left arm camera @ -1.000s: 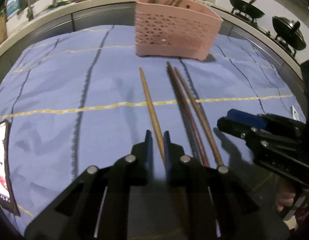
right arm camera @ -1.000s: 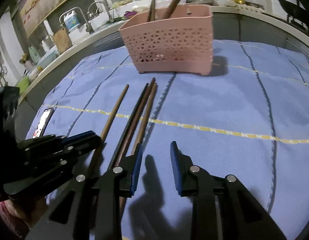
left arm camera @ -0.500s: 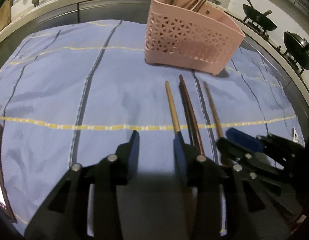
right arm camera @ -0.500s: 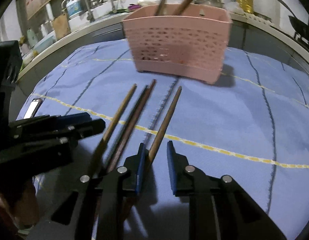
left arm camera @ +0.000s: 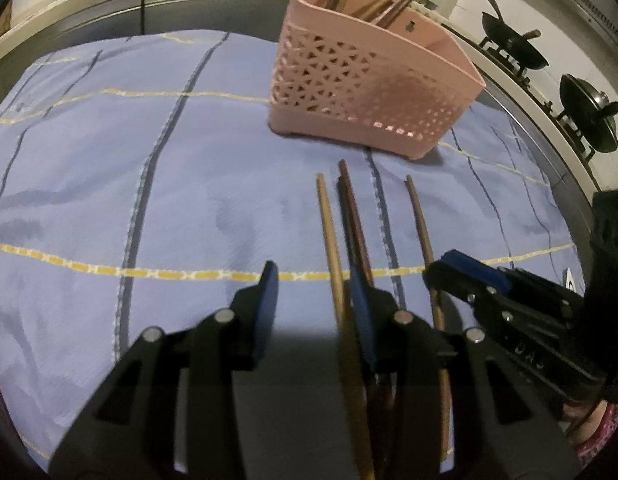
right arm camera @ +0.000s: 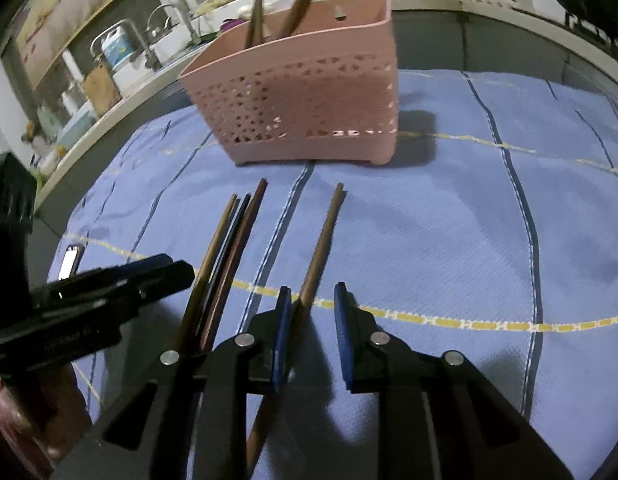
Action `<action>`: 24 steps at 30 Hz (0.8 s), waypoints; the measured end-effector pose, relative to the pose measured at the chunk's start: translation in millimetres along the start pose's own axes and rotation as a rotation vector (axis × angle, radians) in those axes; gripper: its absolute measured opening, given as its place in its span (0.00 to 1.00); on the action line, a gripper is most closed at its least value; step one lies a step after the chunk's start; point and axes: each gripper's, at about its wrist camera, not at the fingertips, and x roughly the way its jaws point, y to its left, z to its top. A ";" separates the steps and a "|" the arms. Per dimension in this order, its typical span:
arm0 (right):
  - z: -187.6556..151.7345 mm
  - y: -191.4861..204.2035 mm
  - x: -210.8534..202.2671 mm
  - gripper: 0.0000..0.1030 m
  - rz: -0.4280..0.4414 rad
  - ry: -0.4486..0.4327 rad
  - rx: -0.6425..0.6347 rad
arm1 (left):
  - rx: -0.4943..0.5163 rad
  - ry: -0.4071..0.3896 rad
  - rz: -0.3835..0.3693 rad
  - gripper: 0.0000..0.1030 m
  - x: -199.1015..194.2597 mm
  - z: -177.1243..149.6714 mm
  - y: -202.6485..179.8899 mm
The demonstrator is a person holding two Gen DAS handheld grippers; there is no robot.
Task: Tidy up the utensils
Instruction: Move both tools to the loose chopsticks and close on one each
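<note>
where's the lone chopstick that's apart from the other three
In the right wrist view the lone chopstick lies on the blue cloth between the right gripper fingers, right of the bunch, tip toward the pink basket.

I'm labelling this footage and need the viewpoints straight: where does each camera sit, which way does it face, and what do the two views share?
Left wrist view: sits on the left gripper, looking forward and down over the blue striped cloth at the pink perforated plastic basket; the right gripper shows at right.
Right wrist view: sits on the right gripper, facing the same basket; its jaws straddle a lone brown wooden chopstick; the left gripper shows at left.
Shared: basket, cloth, the loose chopsticks, each other's gripper.
</note>
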 end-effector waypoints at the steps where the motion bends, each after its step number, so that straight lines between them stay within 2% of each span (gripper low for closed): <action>1: 0.6 -1.4 0.2 0.22 0.004 -0.002 0.005 | 0.004 0.002 0.006 0.34 1.9 0.0 -1.4; 6: 2.7 -4.5 1.2 0.22 0.010 -0.007 0.011 | 0.052 -0.002 0.042 0.35 6.6 -1.4 -14.6; 11: 5.5 -5.5 2.6 0.22 0.005 -0.005 0.005 | 0.111 -0.021 0.118 0.35 8.5 -5.6 -24.3; 20: 23.7 -5.6 11.8 0.22 -0.037 0.023 -0.041 | 0.132 -0.017 0.202 0.35 9.3 -3.2 -20.1; 24: 31.8 -0.4 19.2 0.22 -0.059 0.012 -0.064 | 0.159 -0.023 0.238 0.43 17.2 3.9 -26.0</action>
